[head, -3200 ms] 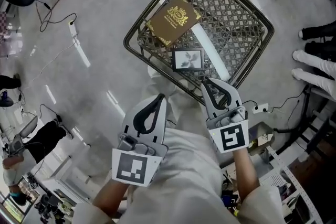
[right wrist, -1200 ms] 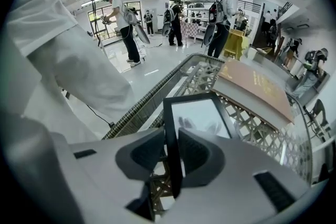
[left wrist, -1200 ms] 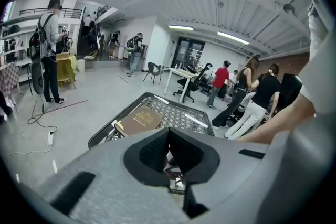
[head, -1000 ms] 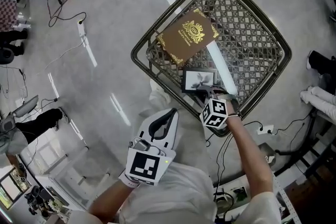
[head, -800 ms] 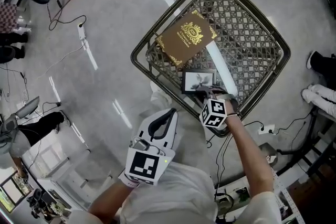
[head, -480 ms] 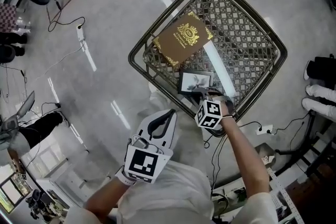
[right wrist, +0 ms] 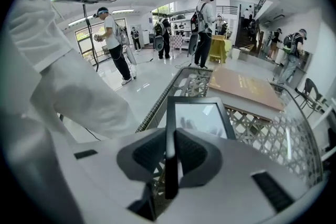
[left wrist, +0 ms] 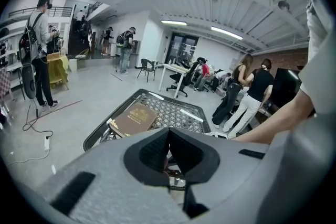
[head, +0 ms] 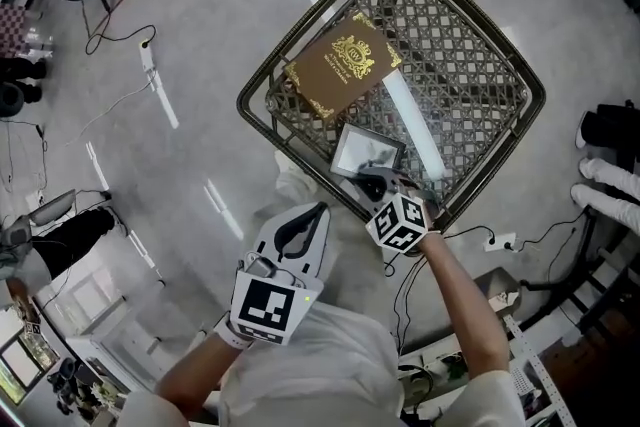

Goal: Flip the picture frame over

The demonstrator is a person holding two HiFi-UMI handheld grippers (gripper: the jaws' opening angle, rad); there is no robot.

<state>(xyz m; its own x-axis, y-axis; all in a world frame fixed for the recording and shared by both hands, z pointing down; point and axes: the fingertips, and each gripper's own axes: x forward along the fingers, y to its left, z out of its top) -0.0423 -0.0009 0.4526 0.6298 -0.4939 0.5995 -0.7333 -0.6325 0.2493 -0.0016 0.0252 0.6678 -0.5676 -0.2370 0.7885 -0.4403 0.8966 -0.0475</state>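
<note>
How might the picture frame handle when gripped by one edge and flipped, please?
Probably stiff: the frame looks flat though the right tool pinches only one edge. Its glossy, reflective front suggests glass, so likely fragile. The thin rim could slip or pivot.

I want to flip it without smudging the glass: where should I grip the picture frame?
Pinch the dark border of the picture frame at its near edge, coming from the person's side, as the right gripper does. It is thin and flat, so jaws close across its thickness, off the glass.

R gripper (head: 376, 185) on tilted frame (head: 360, 149)
</note>
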